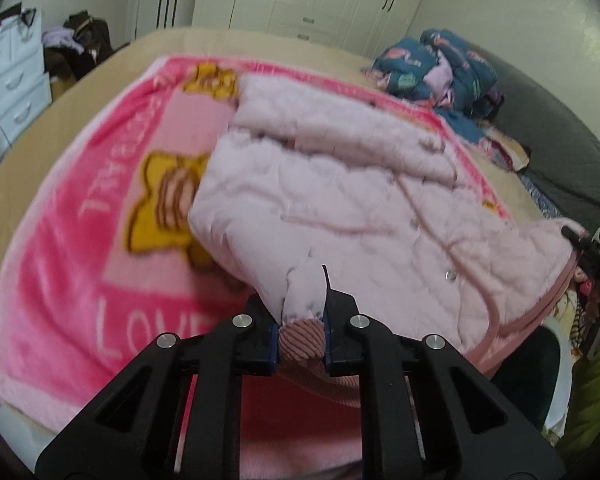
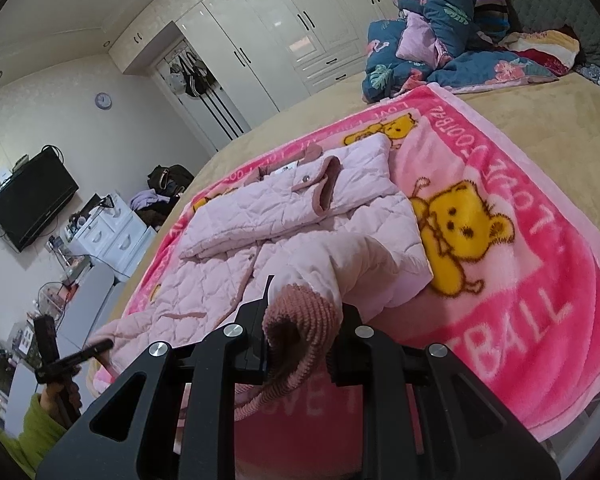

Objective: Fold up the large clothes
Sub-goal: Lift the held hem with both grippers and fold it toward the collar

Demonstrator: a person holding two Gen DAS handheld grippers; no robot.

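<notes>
Lying lengthwise on the pink blanket [image 2: 520, 280], the jacket [image 2: 300, 220] points its collar toward the wardrobe [image 2: 260, 40]. Your left hand-held gripper [image 1: 301, 322] pinches a ribbed cuff; your right hand-held gripper [image 2: 302, 334] pinches the other cuff [image 2: 300, 320]. Bare bed [image 2: 540, 120] surrounds the blanket. Blanket lettering reads "LOVE" and "FOOTBALL".

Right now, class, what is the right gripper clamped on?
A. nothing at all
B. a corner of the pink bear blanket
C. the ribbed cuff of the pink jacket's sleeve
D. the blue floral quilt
C: in the right wrist view the right gripper is shut on the ribbed cuff of the pink jacket.
</notes>
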